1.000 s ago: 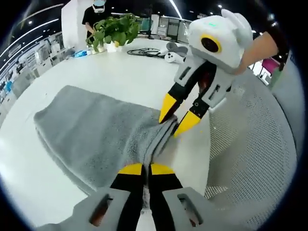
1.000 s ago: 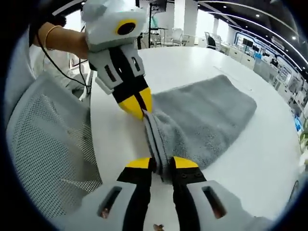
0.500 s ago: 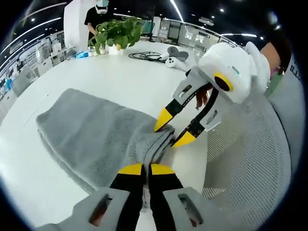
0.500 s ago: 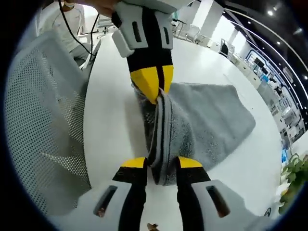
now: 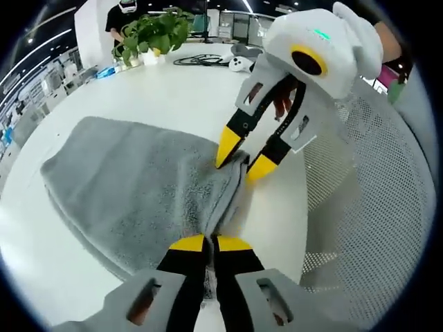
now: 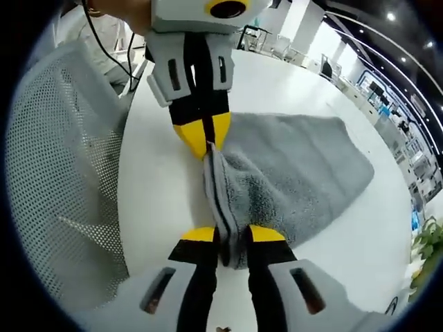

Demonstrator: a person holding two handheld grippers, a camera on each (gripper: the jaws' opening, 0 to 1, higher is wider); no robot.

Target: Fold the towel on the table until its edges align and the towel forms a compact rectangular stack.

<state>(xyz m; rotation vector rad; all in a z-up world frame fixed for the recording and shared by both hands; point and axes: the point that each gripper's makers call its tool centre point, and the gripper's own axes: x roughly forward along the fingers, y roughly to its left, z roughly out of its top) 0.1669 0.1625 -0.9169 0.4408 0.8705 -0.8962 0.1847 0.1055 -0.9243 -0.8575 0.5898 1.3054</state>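
Note:
A grey towel (image 5: 131,183) lies folded on the white table (image 5: 173,90), with one long edge gathered into a ridge between the two grippers. At the bottom of the left gripper view, my left gripper (image 5: 210,243) is shut on the near end of that ridge. My right gripper (image 5: 244,157) comes in from the upper right with the far end of the ridge pinched between its yellow tips. In the right gripper view, the right gripper (image 6: 232,235) clamps the thick folded edge of the towel (image 6: 297,173). The left gripper (image 6: 201,138) holds the other end.
A white mesh chair (image 5: 367,207) stands close against the table edge beside the grippers and appears again as the chair (image 6: 62,187). At the far side of the table are a potted plant (image 5: 149,31), black cables and a white controller (image 5: 239,63). A person (image 5: 124,10) stands behind the plant.
Both grippers have kept their hold on the towel's edge. The right gripper has tilted more upright and shifted slightly over the towel; the ridge between the two now runs straighter.

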